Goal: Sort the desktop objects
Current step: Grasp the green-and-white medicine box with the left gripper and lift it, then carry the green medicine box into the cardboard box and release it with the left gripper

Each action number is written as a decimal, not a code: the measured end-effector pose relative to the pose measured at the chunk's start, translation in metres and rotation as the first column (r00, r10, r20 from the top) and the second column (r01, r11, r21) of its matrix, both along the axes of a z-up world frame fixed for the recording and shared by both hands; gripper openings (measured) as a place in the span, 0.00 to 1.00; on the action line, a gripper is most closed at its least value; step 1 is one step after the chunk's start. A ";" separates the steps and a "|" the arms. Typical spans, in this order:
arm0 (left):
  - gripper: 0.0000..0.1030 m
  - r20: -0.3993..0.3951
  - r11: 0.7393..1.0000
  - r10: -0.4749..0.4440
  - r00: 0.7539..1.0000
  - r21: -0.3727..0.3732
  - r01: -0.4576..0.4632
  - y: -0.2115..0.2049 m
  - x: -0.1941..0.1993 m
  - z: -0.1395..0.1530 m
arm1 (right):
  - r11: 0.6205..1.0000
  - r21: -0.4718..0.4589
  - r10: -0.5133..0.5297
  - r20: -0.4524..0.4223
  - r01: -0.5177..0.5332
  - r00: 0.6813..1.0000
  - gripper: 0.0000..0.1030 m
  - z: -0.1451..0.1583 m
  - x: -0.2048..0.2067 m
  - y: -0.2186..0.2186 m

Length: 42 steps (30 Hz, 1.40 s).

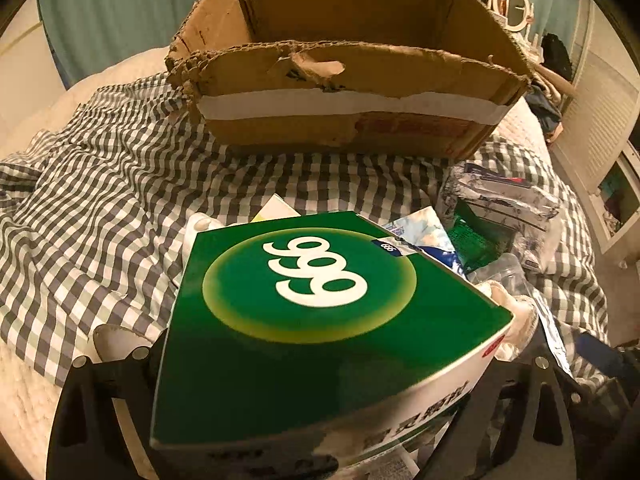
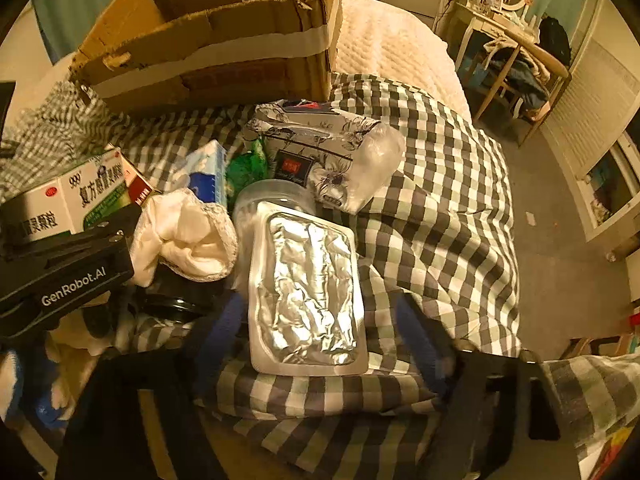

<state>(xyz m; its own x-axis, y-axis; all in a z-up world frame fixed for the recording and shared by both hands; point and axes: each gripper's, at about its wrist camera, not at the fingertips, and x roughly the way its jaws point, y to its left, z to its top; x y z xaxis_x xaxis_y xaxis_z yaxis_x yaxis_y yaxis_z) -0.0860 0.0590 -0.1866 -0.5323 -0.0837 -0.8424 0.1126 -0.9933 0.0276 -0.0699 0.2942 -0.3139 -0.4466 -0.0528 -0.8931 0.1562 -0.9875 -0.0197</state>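
Left tongs clasp the green box; right tongs, released, straddle the foil pouch.

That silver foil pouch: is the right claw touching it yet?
Cannot tell. In the right wrist view the silver foil pouch lies between the right claw's blurred fingers; neither contact nor gap shows plainly.

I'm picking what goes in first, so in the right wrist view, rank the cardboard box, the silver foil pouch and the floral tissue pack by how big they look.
1. cardboard box, clearly largest.
2 and 3. silver foil pouch and floral tissue pack look about alike; the pouch lies nearer the camera, so I won't rank them.
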 end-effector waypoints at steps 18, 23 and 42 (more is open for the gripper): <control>0.87 -0.185 0.992 -0.112 0.976 0.038 0.122 0.003 0.030 0.059 | 0.990 -0.129 -0.073 -0.077 0.063 0.994 0.07 0.026 0.014 0.021; 0.87 -0.280 0.984 -0.158 0.947 0.040 0.176 0.001 0.045 0.084 | 0.981 -0.185 -0.086 -0.138 0.060 0.987 0.06 0.045 0.021 0.026; 0.87 -0.575 0.974 -0.191 0.795 -0.009 0.227 -0.043 0.099 0.187 | 0.955 -0.266 -0.048 -0.565 -0.127 0.824 0.07 0.184 0.088 -0.024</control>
